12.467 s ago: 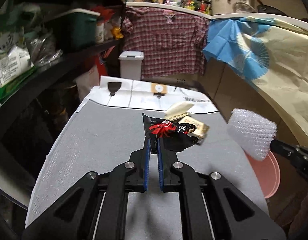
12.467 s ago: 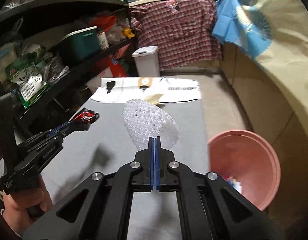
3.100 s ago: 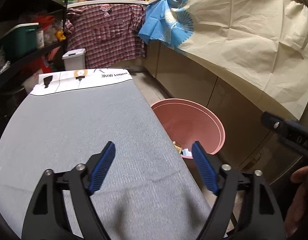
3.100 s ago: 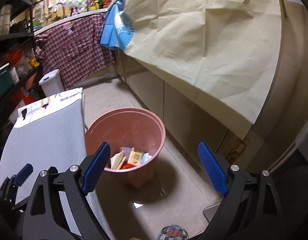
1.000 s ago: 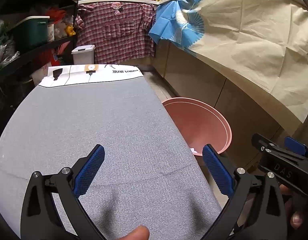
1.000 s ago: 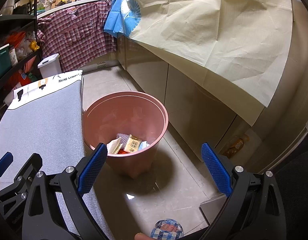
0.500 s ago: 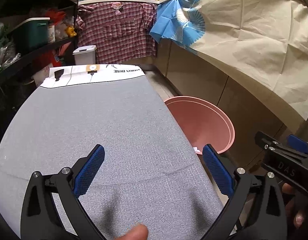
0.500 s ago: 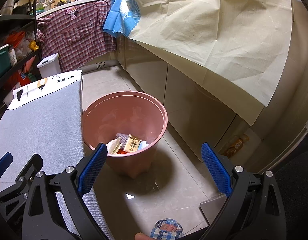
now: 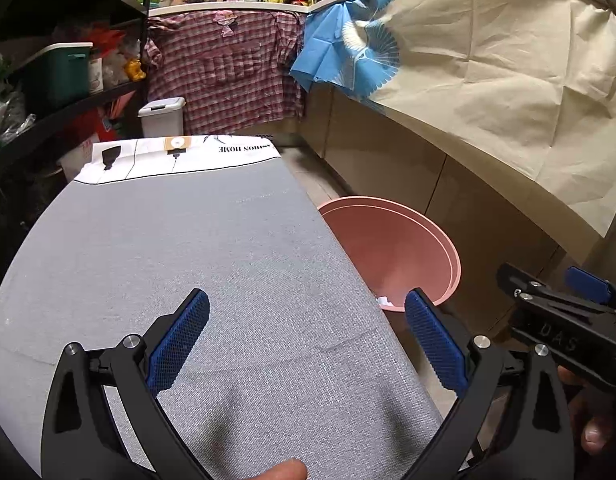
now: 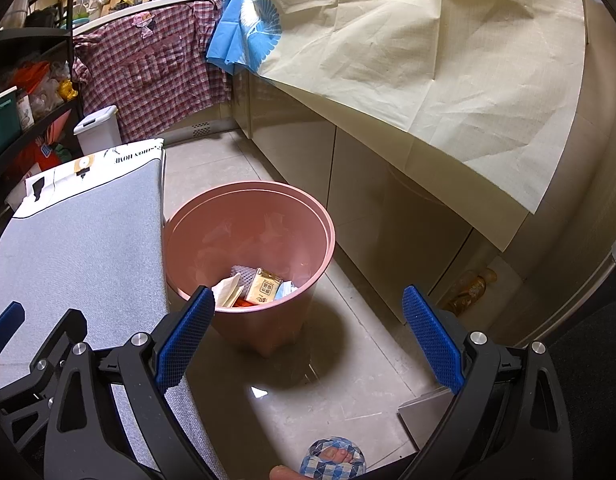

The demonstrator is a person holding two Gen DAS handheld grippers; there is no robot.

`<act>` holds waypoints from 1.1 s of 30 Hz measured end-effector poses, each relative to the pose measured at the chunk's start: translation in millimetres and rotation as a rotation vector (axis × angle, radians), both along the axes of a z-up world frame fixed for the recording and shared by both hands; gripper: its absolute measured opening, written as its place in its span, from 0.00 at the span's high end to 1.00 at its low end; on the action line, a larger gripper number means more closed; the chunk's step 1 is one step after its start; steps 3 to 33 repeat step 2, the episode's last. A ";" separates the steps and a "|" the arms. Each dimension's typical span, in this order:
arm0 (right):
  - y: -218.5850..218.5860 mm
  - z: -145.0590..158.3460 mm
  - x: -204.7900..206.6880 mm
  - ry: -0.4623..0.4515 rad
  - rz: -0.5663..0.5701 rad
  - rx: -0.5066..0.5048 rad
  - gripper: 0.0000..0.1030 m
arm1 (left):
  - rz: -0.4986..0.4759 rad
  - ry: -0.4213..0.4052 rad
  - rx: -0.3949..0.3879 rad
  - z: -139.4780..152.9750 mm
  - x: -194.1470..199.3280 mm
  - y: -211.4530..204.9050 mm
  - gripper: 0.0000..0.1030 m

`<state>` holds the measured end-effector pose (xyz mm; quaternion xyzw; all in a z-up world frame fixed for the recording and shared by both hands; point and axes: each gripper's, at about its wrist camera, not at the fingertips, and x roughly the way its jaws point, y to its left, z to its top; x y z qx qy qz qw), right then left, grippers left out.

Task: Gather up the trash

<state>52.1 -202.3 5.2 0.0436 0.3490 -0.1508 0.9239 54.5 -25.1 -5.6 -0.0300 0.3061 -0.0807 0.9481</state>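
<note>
A pink trash bin (image 10: 267, 208) stands on the floor beside the grey ironing board (image 10: 79, 240). Several pieces of trash (image 10: 255, 286) lie in its bottom, among them a tan wrapper and white paper. The bin also shows in the left wrist view (image 9: 388, 240), right of the board (image 9: 167, 240). My left gripper (image 9: 305, 334) is open and empty above the board's near right edge. My right gripper (image 10: 305, 330) is open and empty above the floor, in front of the bin. It also shows at the right edge of the left wrist view (image 9: 564, 312).
Cabinets draped with cream paper (image 10: 428, 60) and a blue cloth (image 10: 247, 36) run along the right. A plaid shirt (image 9: 227, 68) hangs at the back over a small white bin (image 9: 161, 116). Dark shelves (image 9: 47, 80) stand on the left. A slippered foot (image 10: 334, 456) is below.
Over the last second little has moved. Earlier, both grippers held trash over the board; now both are open and empty and the trash lies in the bin.
</note>
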 end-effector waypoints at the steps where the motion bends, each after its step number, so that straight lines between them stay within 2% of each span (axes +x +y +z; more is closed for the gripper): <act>1: 0.7 0.1 0.4 -0.001 0.000 0.000 0.09 | 0.000 0.000 0.000 -0.3 -0.4 0.0 0.08; 33: 0.4 0.1 0.0 0.000 0.000 0.000 0.09 | 0.000 0.001 0.002 -0.6 -0.3 0.3 0.08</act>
